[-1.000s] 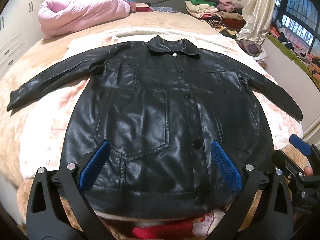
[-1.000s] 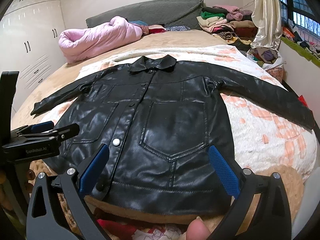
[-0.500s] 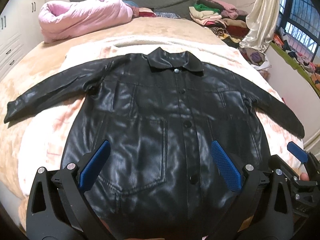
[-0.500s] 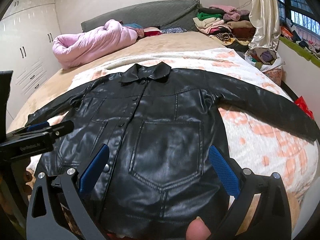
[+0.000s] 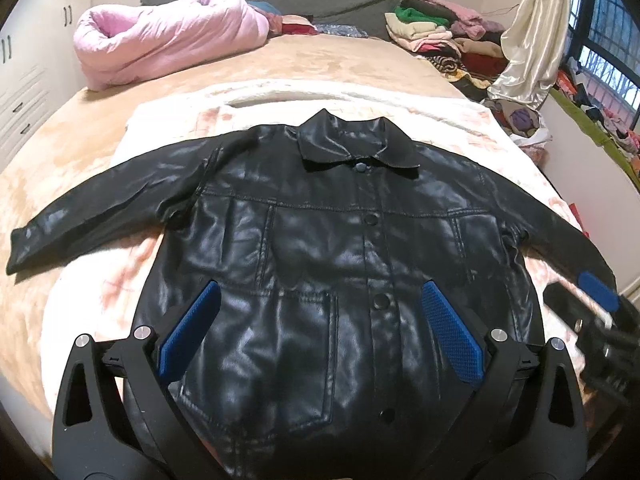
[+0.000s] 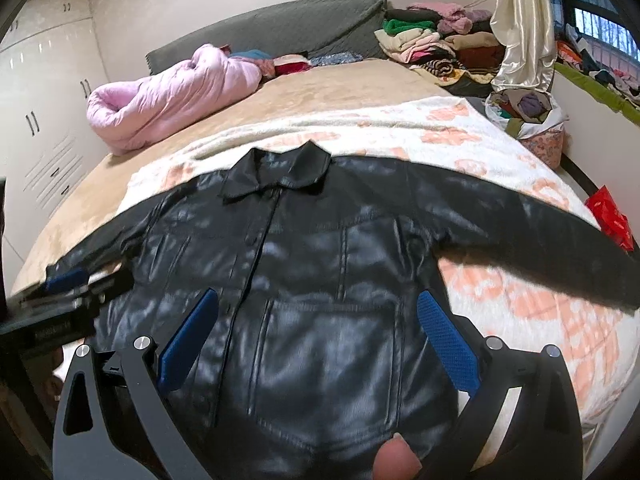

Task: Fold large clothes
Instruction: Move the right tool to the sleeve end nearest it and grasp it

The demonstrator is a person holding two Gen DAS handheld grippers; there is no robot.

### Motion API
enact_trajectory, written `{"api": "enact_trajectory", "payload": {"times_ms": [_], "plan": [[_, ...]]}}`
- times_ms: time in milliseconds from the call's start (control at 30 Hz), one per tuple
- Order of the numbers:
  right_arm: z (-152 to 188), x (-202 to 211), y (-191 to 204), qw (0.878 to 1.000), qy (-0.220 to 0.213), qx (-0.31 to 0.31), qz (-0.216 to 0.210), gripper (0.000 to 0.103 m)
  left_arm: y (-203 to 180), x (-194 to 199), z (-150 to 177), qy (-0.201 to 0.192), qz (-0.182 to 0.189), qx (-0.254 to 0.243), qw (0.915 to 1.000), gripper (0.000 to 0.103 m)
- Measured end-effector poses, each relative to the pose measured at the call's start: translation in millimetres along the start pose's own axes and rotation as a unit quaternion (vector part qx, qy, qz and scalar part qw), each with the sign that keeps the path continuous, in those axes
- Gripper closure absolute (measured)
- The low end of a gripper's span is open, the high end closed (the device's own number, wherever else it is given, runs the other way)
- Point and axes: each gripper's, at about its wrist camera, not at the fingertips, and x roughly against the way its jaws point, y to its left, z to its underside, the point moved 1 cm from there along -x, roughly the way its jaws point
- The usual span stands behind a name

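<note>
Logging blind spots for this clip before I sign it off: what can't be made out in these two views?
- Jacket hem: hidden below both gripper frames, left wrist and right wrist views alike.
- Right sleeve cuff: runs off the right edge of the right wrist view.
- Right gripper: only a blurred tip at the left wrist view's edge.
- Clothes pile: too small to tell single pieces apart.

Far left on my bed (image 5: pixel 328 68) lies a rolled pink quilt (image 5: pixel 168 36); far right, stacked clothes (image 5: pixel 436 36) beside a cream curtain (image 5: pixel 532 40); white cupboards (image 6: pixel 36 120) left.
</note>
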Motion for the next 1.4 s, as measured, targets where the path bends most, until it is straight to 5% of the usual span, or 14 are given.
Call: {"api": "enact_trajectory", "payload": {"times_ms": [567, 833, 1100, 1200, 1400], "plan": [[-72.3, -42.4, -82.8, 0.992, -0.026, -0.103, 0.071, 0.004, -37.0, -47.5, -45.0, 0.01, -0.003, -0.01, 0.9999, 0.009], [-53.9, -69.3, -151.8, 0.972, -0.035, -0.202, 0.113, 0.004, -70.2, -81.2, -53.6, 0.019, 0.002, -0.035, 0.9992, 0.009], [-42.2, -66.9, -192.1, 0.956, -0.037, -0.237, 0.166, 0.004, -98.4, -112.7, -55.6, 0.032, 0.021, -0.042, 0.9984, 0.009], [-34.9, -64.4, -215.0, 0.943, -0.045, -0.28, 0.176, 0.004, -108.6, -121.9, -55.8, 0.037, 0.038, -0.044, 0.9977, 0.009], [-9.6, -55.7, -258.8, 0.896, -0.057, -0.395, 0.193, 0.004, -125.8, -136.4, -55.9, 0.042, 0.049, -0.051, 0.9966, 0.009]]}}
